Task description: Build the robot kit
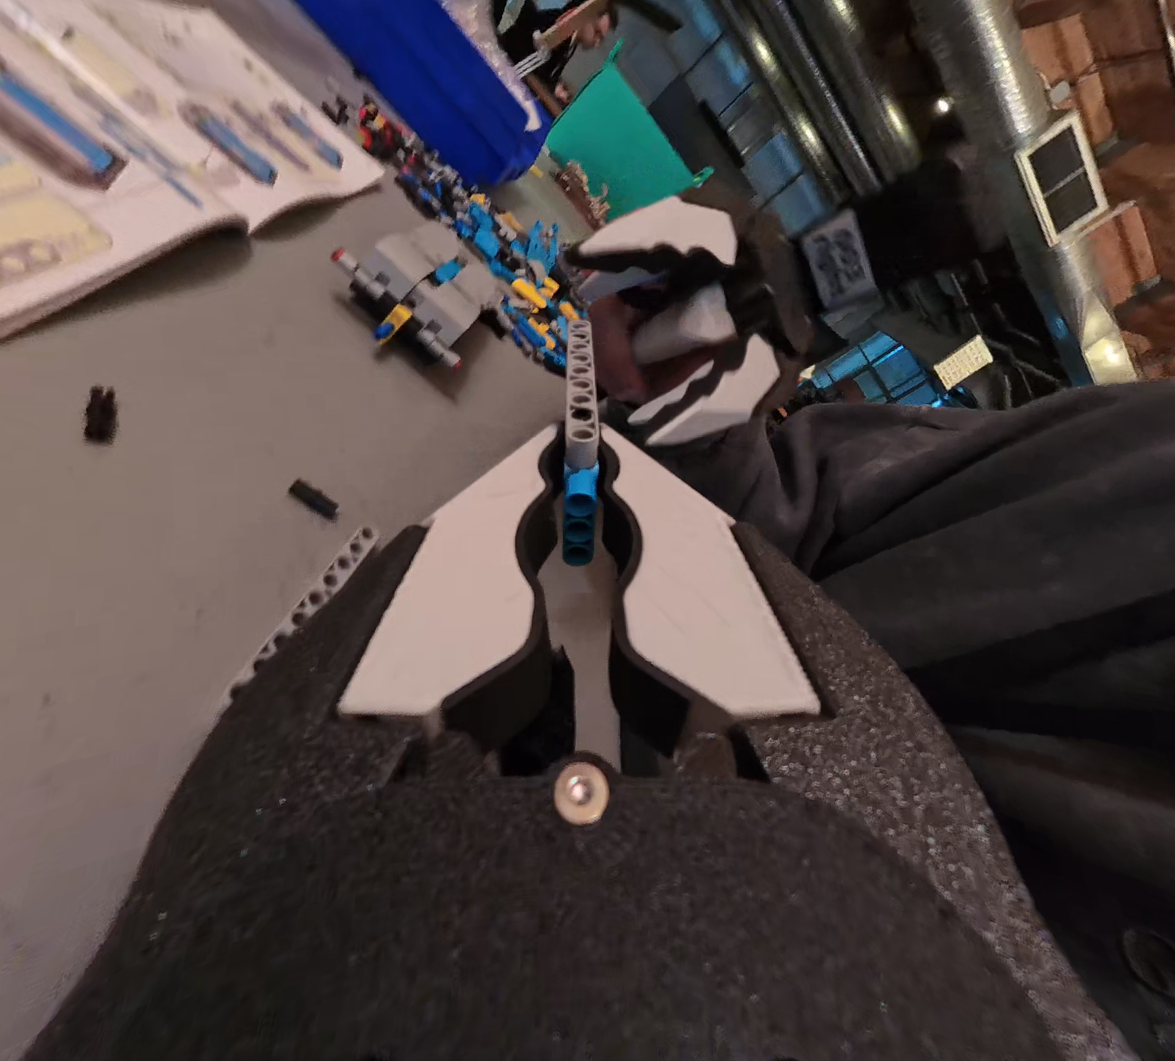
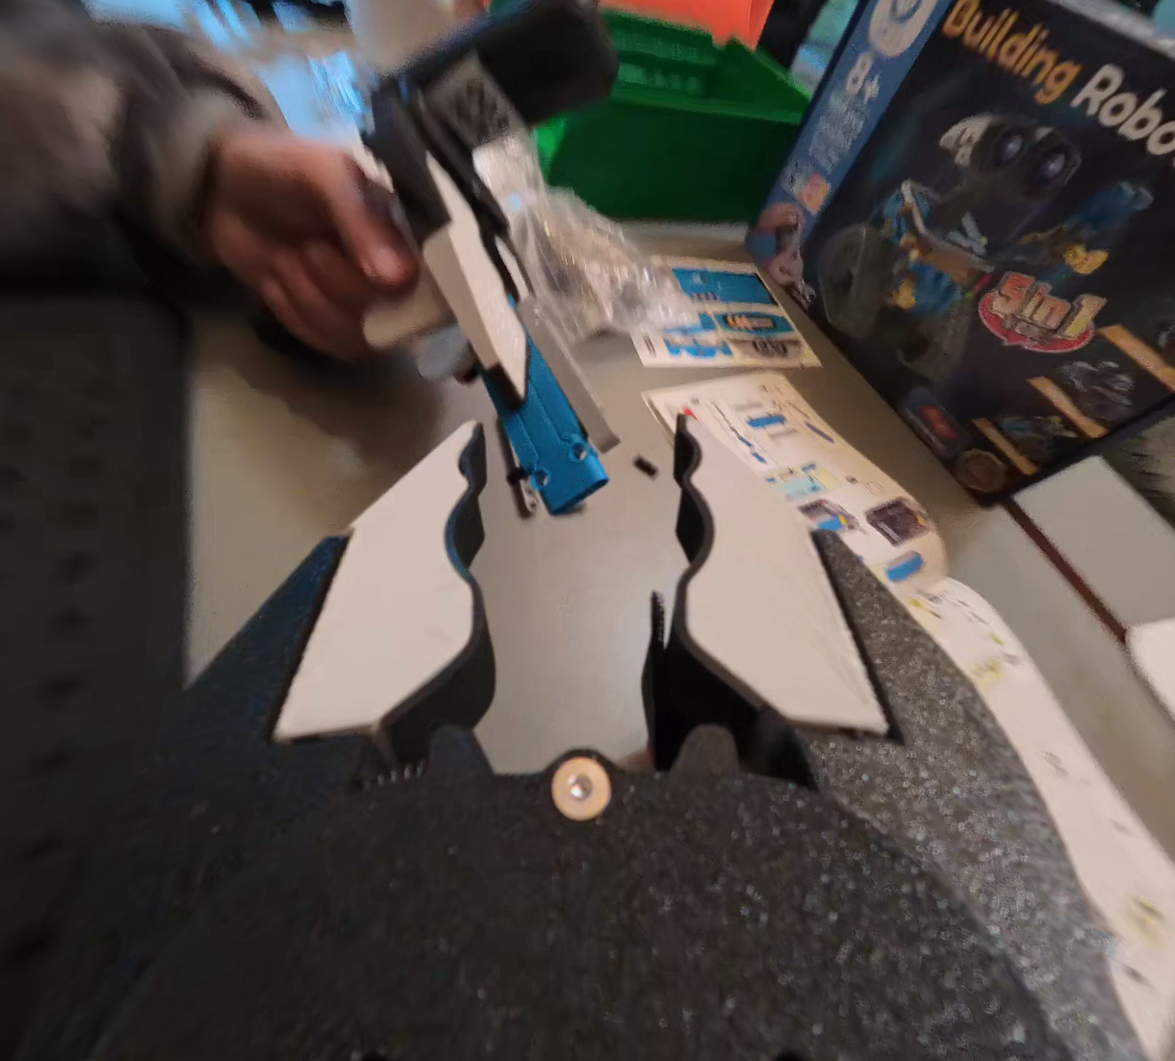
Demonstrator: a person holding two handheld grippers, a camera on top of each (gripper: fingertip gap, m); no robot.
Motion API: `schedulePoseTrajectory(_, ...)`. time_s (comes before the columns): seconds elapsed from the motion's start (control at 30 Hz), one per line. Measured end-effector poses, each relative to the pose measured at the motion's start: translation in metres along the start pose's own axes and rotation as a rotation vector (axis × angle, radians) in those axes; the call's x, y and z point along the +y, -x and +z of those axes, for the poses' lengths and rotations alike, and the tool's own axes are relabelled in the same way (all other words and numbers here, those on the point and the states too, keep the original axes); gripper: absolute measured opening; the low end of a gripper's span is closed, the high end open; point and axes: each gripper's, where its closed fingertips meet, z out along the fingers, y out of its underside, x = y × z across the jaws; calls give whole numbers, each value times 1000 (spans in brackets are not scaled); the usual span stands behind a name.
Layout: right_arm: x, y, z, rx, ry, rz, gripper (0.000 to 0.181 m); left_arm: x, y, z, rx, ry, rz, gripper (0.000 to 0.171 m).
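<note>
A stacked blue and grey beam assembly is pinched by the left gripper. The right gripper is spread empty, with the beams at its twelve o'clock. If jostled, the thinly clamped beams could be twisted loose.

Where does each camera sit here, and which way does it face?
Left wrist view: on the left tongs, tilted, looking along the table at loose building pieces; shut on a blue and grey beam; dark sleeve at right.
Right wrist view: on the open right tongs, facing a toy box and leaflets; a hand shows.
Shared: each sees the other tongs, and the beam.
</note>
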Motion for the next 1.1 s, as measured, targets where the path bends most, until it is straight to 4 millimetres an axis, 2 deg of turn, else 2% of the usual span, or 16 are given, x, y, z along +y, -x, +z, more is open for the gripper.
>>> schedulePoseTrajectory(0.07, 20, 6, 12, 44, 126, -118, 58, 8, 11, -1, -32, 45, -88, 5)
schedulePoseTrajectory(0.13, 28, 13, 19, 45, 179, -175, 55, 7, 12, -2, -16, 40, -143, 4)
schedulePoseTrajectory(0.2, 34, 15, 23, 53, 218, -206, 50, 12, 13, -2, -39, 75, -119, 5)
schedulePoseTrajectory(0.6, 47, 19, 26, 70, 341, -290, 41, 21, 17, 1, -75, 119, -85, 5)
schedulePoseTrajectory(0.87, 43, 16, 28, 70, 283, -191, 44, 17, 19, -1, -77, 97, -88, 5)
schedulePoseTrajectory(1.0, 26, 26, 29, 64, 196, -239, 44, 20, 18, 0, -71, 114, -86, 5)
schedulePoseTrajectory(1.1, 31, 29, 36, 68, 233, -280, 44, 24, 11, 3, -33, 141, -84, 5)
